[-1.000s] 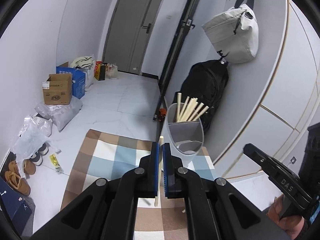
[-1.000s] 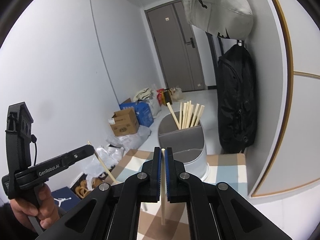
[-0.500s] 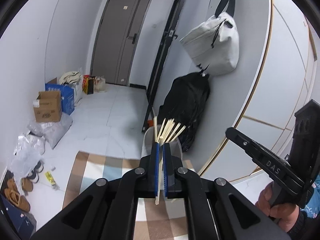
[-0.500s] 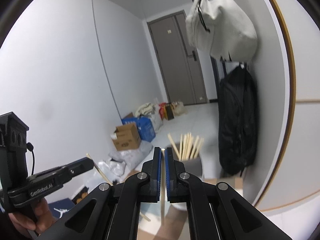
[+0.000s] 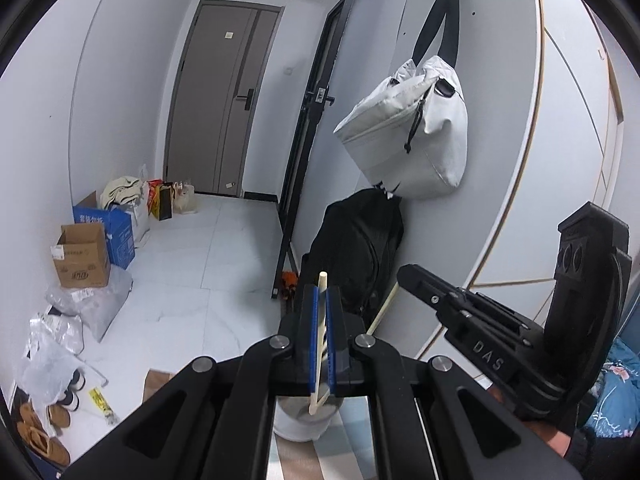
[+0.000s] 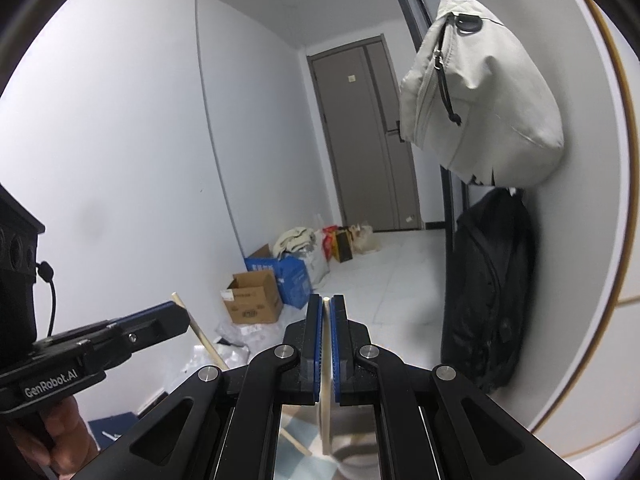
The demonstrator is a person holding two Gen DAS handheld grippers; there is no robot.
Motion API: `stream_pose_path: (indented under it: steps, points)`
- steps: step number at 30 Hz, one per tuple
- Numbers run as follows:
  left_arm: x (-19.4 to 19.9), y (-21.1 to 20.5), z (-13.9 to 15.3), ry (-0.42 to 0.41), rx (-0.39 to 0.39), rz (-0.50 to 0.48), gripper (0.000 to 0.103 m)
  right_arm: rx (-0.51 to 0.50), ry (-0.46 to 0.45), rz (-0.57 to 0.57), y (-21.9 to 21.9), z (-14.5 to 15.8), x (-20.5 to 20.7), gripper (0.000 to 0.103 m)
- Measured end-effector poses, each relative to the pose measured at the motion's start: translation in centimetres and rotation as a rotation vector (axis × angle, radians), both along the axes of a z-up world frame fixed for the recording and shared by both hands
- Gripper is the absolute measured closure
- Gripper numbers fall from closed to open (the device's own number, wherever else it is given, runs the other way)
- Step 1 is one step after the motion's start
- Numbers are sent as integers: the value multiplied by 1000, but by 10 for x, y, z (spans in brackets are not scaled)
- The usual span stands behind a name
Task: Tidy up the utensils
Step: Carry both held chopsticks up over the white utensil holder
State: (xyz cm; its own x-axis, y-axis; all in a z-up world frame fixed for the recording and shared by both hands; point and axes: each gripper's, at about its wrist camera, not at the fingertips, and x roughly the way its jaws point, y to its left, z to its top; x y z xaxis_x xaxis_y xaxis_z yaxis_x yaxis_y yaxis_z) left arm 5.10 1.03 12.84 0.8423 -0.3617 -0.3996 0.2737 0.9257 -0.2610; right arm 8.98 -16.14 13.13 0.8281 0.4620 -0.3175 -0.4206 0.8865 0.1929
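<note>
Left gripper and right gripper each pinch one chopstick upright, holder at 6 o'clock, ready for dropping in.

A pale wooden chopstick stands between the left gripper's closed pads, directly above the round grey utensil holder. Right of it, the right gripper clamps a second pale chopstick. A black backpack stands behind against the wall, under a hanging white fabric bag.

A checked tablecloth carries the grey utensil holder.
</note>
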Motion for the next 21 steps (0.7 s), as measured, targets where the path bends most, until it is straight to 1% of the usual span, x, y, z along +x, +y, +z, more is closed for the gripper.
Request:
stream_pose_path:
  steps: [6, 10, 15, 21]
  points:
    - [28, -3, 1, 1, 16, -8, 103, -4, -2, -4, 4, 6, 32, 100]
    - [48, -3, -4, 11, 30, -14, 103, -8, 0, -2, 7, 5, 50, 100]
    - [68, 0, -17, 38, 42, -18, 103, -23, 19, 1, 14, -7, 74, 100]
    - [85, 2, -34, 75, 59, -32, 103, -41, 49, 10, 22, -26, 90, 100]
